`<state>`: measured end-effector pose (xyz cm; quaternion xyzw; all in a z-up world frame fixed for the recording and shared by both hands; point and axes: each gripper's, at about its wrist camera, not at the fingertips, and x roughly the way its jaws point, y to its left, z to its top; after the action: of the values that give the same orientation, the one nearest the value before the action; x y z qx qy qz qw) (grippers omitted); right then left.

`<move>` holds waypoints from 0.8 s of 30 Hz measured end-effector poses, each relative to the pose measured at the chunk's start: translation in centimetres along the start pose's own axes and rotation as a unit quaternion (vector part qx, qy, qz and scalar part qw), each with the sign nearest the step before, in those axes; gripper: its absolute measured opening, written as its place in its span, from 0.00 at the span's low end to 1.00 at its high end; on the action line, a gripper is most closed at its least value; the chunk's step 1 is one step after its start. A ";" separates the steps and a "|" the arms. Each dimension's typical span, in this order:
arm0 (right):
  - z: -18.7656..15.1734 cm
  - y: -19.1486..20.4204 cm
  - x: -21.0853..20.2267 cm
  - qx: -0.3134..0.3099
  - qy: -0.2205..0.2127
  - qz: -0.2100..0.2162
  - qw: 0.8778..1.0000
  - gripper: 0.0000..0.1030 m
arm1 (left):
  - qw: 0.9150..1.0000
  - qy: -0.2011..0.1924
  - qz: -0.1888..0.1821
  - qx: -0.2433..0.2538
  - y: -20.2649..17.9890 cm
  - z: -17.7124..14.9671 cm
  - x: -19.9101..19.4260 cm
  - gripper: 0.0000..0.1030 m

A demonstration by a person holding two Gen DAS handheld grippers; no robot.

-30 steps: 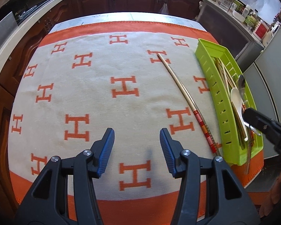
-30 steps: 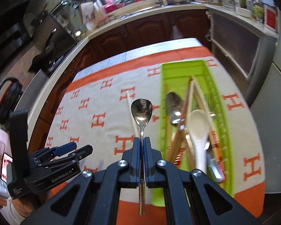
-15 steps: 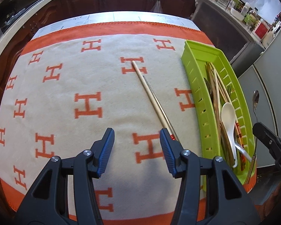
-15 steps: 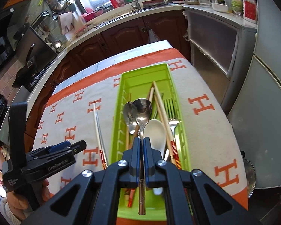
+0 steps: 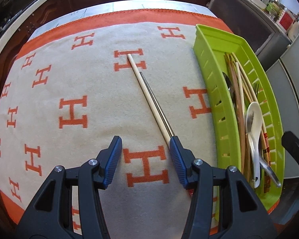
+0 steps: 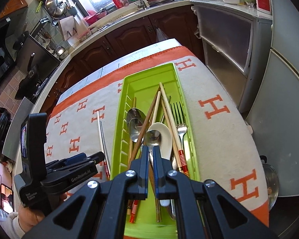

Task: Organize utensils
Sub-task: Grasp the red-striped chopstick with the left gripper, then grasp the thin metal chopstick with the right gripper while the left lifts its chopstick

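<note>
Blanket with orange H marks spreads under the green tray, where the right gripper stands slightly parted over a steel spoon. Only the left wrist view shows the left gripper spread wide at the chopsticks beside the tray.

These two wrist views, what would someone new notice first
The lime green tray on the right side of the orange-and-cream blanket, crowded with spoons, a fork, chopsticks and a white soup spoon. The right claw hangs over it, slightly parted around a metal spoon. Left of the tray, two chopsticks lie on the blanket before the open left claw.
</note>
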<state>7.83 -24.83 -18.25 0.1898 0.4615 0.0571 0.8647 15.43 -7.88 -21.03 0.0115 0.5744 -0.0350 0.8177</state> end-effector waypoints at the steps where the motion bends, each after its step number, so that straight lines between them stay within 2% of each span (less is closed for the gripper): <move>1: -0.1 0.0 0.1 0.000 0.001 0.001 1.000 0.04 | 1.000 -0.001 -0.001 -0.001 0.1 0.0 0.0 0.46; 7: -0.4 0.2 0.0 -0.002 0.000 0.001 1.000 0.04 | 1.000 -0.008 0.006 0.011 -0.6 0.0 0.3 0.46; 8: -0.4 0.3 0.0 -0.002 0.000 0.001 1.000 0.04 | 1.000 0.002 0.013 0.014 -0.9 0.1 0.7 0.47; 11: -0.5 0.4 -0.1 -0.006 0.000 0.003 1.000 0.04 | 1.000 -0.005 0.024 0.015 -1.1 0.0 0.7 0.48; 12: -0.5 0.5 -0.1 -0.008 0.000 0.004 1.000 0.04 | 1.000 -0.005 0.018 0.010 -0.9 0.0 0.7 0.45; 13: -0.6 0.7 -0.2 -0.011 0.000 0.007 1.000 0.04 | 1.000 -0.006 0.018 0.006 -0.7 0.0 0.7 0.37; 14: -0.6 0.9 -0.2 -0.014 -0.001 0.009 1.000 0.04 | 1.000 -0.009 0.019 0.005 -0.6 0.0 0.6 0.28; 15: -0.6 1.1 -0.3 -0.017 -0.002 0.012 1.000 0.04 | 1.000 -0.011 0.020 0.007 -0.4 0.0 0.6 0.10; 16: -0.6 1.5 -0.4 -0.022 -0.002 0.015 1.000 0.04 | 1.000 -0.011 0.024 0.008 -0.2 0.0 0.6 0.05; 24: -0.7 3.5 -0.2 -0.047 0.002 0.030 0.998 0.04 | 1.000 -0.018 -0.004 -0.008 2.6 -1.3 -0.1 0.03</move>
<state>7.39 -21.42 -17.14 0.1623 0.4542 0.1053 0.8696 14.37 -5.20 -21.47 0.0025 0.5602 -0.0339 0.8277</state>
